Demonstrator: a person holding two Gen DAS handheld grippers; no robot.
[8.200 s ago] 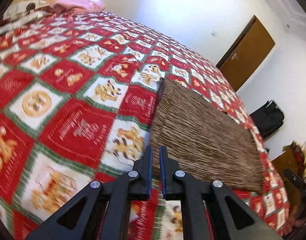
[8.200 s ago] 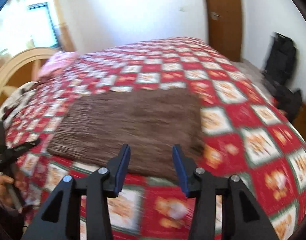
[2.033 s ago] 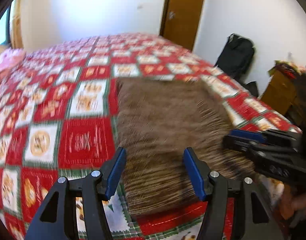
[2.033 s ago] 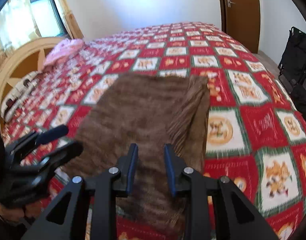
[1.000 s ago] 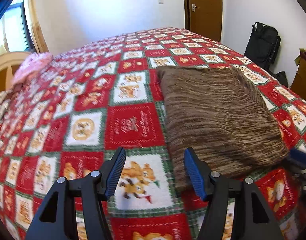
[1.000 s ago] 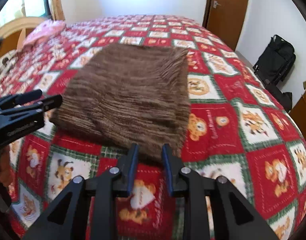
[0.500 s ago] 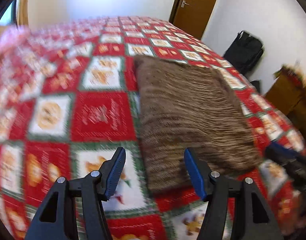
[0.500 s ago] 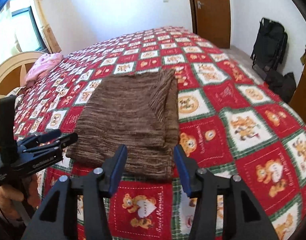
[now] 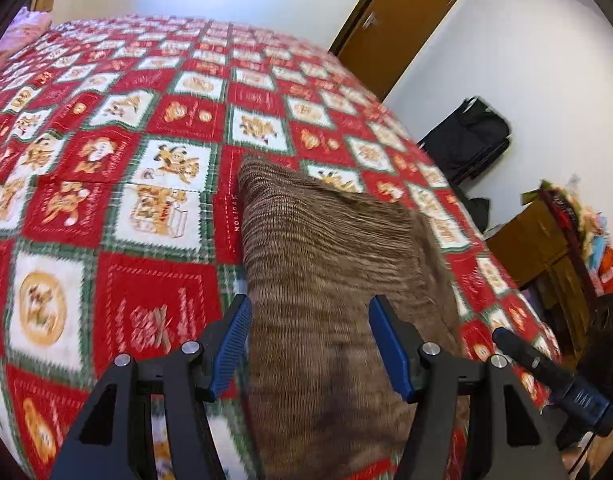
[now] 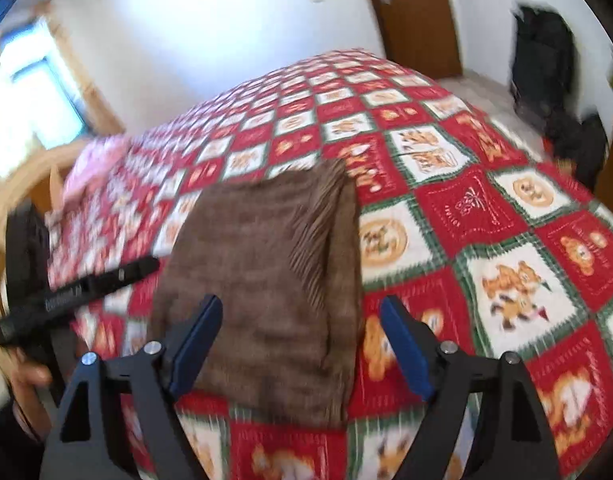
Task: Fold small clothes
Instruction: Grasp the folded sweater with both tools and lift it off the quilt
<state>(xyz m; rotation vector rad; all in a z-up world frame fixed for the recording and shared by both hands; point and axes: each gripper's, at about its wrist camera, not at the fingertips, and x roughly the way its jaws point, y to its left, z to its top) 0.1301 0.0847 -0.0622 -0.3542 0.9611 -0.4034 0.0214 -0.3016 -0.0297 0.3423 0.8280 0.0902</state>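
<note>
Left wrist view first: the left gripper [image 9: 309, 344] has its blue-padded jaws spread wide apart, holding nothing, hovering right over the near end of the brown ribbed knit garment [image 9: 330, 264]. Right wrist view is the same deal, right gripper [image 10: 300, 346] wide apart and empty, with the near edge of the knit sitting in the gap low in the frame. My guess is both are lined up on that near edge so each can pinch a corner for the next fold, since the piece already looks folded into a rough rectangle with a doubled strip along its right side.

Outward from there, the garment lies flat at frame centre on the red, white and green Christmas patchwork quilt [image 9: 106, 208] covering the bed. Readable writing: one red patch just left of the knit says "HOLIDAY" sideways; other patches have script too blurry to make out. Wooden door [image 9: 390, 28] upper right, black bag [image 9: 470, 136] against the wall below it.
</note>
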